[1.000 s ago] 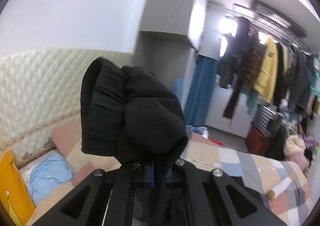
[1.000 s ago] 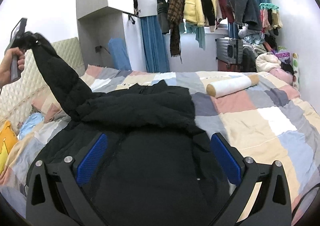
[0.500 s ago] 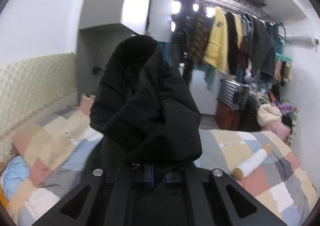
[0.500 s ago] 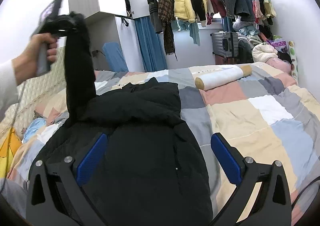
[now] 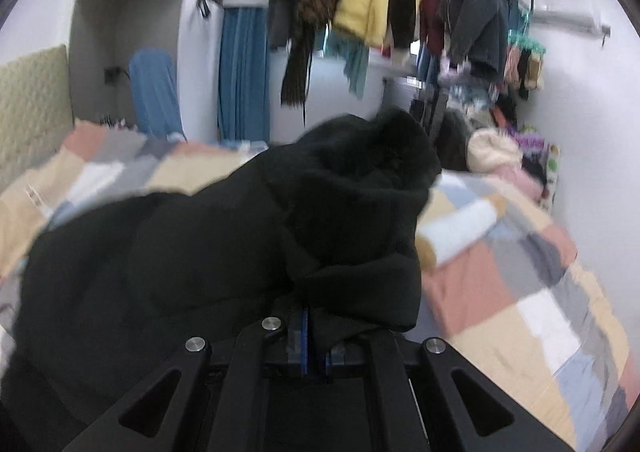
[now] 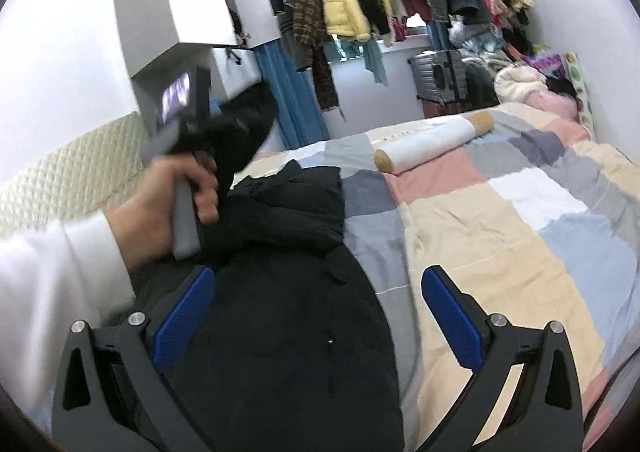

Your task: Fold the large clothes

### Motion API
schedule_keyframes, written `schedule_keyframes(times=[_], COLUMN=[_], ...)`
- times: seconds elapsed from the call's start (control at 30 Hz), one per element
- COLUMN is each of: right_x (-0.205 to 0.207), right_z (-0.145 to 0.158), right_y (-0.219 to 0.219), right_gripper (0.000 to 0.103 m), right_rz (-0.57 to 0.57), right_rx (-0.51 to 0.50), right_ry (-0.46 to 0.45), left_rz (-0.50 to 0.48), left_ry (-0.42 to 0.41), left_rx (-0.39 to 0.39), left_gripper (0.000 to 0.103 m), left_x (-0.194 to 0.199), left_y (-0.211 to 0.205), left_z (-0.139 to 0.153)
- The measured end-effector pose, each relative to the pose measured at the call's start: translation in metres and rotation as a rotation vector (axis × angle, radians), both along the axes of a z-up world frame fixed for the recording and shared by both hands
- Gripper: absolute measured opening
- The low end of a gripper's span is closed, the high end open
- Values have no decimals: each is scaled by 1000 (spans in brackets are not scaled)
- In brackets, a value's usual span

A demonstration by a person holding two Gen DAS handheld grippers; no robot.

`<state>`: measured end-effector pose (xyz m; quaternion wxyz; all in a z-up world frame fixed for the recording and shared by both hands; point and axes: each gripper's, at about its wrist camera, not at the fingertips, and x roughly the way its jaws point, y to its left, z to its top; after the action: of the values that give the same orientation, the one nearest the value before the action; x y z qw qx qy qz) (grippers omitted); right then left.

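A large black padded jacket (image 6: 288,316) lies spread on the patchwork bed (image 6: 500,228). My left gripper (image 5: 316,344) is shut on the jacket's sleeve cuff (image 5: 360,212), which bunches over the jaws and hides the fingertips. In the right wrist view the left gripper (image 6: 224,132) is held in a hand above the jacket's left side, the sleeve (image 6: 244,132) hanging from it. My right gripper (image 6: 316,316) is open and empty, hovering over the jacket body with its blue pads (image 6: 450,320) wide apart.
A white and tan bolster (image 6: 432,142) lies across the bed behind the jacket. A rail of hanging clothes (image 6: 360,0) and a pile of clothes (image 6: 520,76) fill the far end. A quilted headboard (image 6: 68,168) is at the left. A wall cabinet (image 6: 168,12) hangs above.
My left gripper has swung the sleeve from the headboard side over toward the middle of the jacket. The right gripper has stayed open and shifted slightly right over the jacket.
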<state>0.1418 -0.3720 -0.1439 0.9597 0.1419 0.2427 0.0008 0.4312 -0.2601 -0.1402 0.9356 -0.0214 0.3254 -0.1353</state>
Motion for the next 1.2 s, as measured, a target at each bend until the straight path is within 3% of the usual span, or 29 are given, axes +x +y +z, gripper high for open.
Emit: schedule_keyframes(times=[0.1, 0.17, 0.23, 0.33, 0.43, 0.53, 0.6, 0.67, 0.73, 0.93, 1.2], right_x=[4, 6, 10, 15, 15, 13, 10, 8, 5, 2, -6], right_z=[-5, -6, -9, -13, -12, -11, -8, -7, -4, 2, 10], right_y=[-9, -11, -11, -10, -9, -8, -7, -7, -5, 5, 14], right_gripper=[103, 103, 103, 103, 103, 103, 103, 103, 103, 103, 103], right_rz=[-20, -25, -28, -21, -23, -25, -28, -34, -35, -22, -17], right_rx=[34, 43, 34, 38, 25, 17, 12, 5, 0, -38, -51], right_ry=[16, 16, 25, 44, 42, 30, 16, 4, -12, -35, -64], left_rz=[-17, -63, -80, -74, -62, -77, -81, -82, -95, -130, -130], left_ry=[78, 193, 187, 181, 141, 89, 85, 77, 29, -53, -121], left_rx=[33, 64, 92, 38, 22, 28, 40, 59, 57, 83, 37], left_gripper=[4, 4, 4, 4, 6, 15, 33, 71, 83, 84, 84], left_x=[10, 20, 18, 15, 5, -10, -18, -25, -40, -74, -138], left_y=[-11, -18, -20, -11, -5, 1, 3, 4, 7, 14, 65], left_z=[-31, -56, -62, -56, -43, -26, -16, -5, 7, 57, 129])
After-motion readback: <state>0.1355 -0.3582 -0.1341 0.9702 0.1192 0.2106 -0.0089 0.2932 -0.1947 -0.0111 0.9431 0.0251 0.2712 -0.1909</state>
